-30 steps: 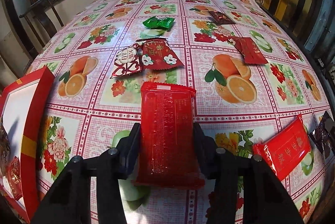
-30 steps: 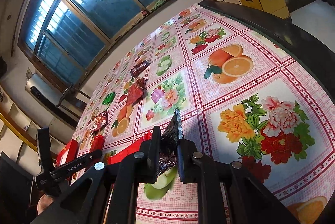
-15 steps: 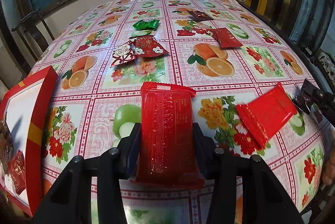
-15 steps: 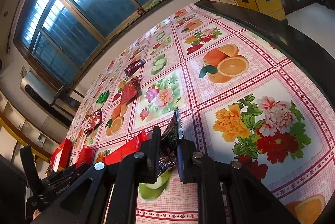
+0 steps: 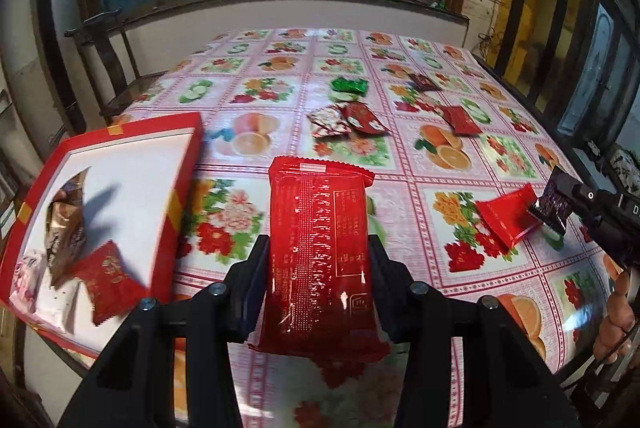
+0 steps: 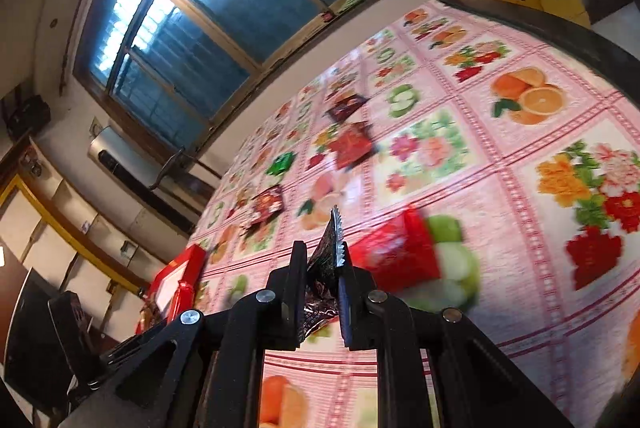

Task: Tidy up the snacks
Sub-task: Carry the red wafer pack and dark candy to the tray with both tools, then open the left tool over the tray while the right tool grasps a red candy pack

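Note:
My left gripper (image 5: 318, 268) is shut on a long red snack packet (image 5: 320, 248), held above the table's near edge. A red box with a white inside (image 5: 132, 163) lies to its left and holds several snacks. My right gripper (image 6: 320, 268) is shut on a small dark snack packet (image 6: 326, 260), lifted above the table; it also shows in the left wrist view (image 5: 576, 193) with the dark packet (image 5: 554, 203). A red packet (image 5: 508, 218) lies on the table beside it, also seen in the right wrist view (image 6: 394, 252).
A fruit-and-flower tablecloth (image 5: 280, 95) covers the table. More packets lie farther back: a green one (image 5: 349, 85), a red-and-white pair (image 5: 346, 119), a red one (image 5: 460, 119) and a dark one (image 5: 424, 81). A dark chair (image 5: 100, 67) stands at the far left.
My left gripper has risen and pulled back with the red packet, and the red box has come further into view. My right gripper has lifted and swung left with the dark packet.

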{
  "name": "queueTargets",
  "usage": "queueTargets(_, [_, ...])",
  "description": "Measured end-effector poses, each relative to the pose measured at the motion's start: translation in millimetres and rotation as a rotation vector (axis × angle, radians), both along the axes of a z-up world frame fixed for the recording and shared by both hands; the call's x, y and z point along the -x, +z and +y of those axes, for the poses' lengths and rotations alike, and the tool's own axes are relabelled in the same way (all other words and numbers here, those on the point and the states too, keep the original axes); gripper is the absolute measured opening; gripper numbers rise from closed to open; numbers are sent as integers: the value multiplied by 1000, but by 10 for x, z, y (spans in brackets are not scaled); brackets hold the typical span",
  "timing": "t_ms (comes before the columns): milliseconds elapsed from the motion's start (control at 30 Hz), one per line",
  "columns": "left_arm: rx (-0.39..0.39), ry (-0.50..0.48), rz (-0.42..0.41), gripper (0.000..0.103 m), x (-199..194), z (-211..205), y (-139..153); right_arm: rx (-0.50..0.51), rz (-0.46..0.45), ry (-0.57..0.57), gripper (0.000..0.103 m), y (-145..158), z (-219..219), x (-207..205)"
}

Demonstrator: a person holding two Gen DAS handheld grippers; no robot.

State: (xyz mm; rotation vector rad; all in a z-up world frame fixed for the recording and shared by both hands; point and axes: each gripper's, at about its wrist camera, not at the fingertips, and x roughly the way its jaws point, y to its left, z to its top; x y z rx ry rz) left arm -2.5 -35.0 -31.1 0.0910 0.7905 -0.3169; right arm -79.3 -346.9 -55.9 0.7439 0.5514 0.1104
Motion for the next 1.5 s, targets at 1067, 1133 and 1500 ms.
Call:
queueTargets(1067, [-112, 54, 26, 91, -63, 12, -104, 202, -6, 172, 56, 24, 775, -192])
queueTargets(1133, [-140, 23, 30, 91, -26, -159, -157, 235, 1, 124, 56, 10, 552, -12])
queueTargets(1500, [-182, -48, 32, 91, 2, -506, -240, 255, 42, 19, 56, 96, 7, 65])
